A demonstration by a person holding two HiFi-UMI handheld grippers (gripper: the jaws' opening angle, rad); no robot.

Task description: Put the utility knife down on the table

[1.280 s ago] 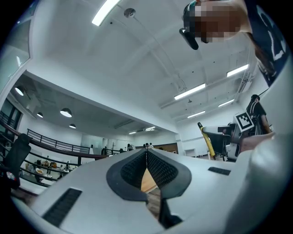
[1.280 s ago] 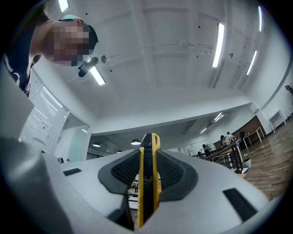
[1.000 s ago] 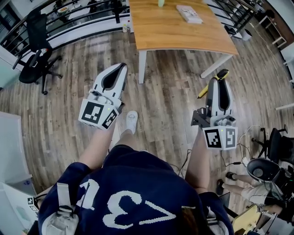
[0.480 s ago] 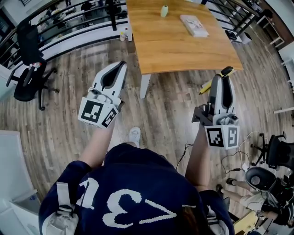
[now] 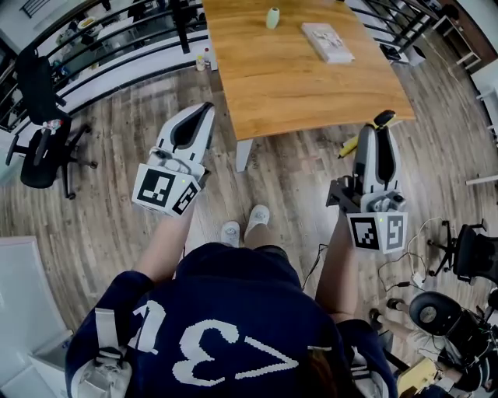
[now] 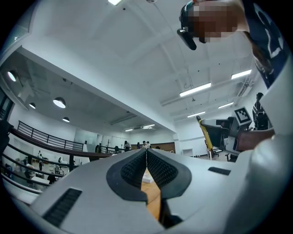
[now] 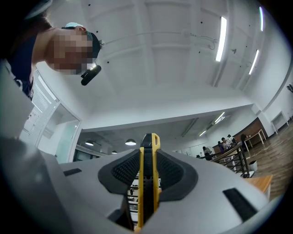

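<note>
A yellow and black utility knife (image 7: pixel 147 183) stands upright between the pads of my right gripper (image 7: pixel 147 160), which is shut on it. From the head camera its yellow body (image 5: pixel 348 144) and black end poke out past my right gripper (image 5: pixel 380 124), just off the near right corner of the wooden table (image 5: pixel 296 78). My left gripper (image 5: pixel 196 116) hangs over the floor left of the table's near edge. Its jaws meet at the tips with nothing between them (image 6: pixel 146 157).
On the table lie a book (image 5: pixel 327 41) and a small pale green bottle (image 5: pixel 273 17) near the far edge. A white table leg (image 5: pixel 243 155) stands between my grippers. Office chairs (image 5: pixel 43 140) stand left, another (image 5: pixel 471 253) right, with cables on the floor.
The person has stepped forward: the table has come nearer and now lies just ahead of both grippers. Both grippers keep the same pose, the knife still held.
</note>
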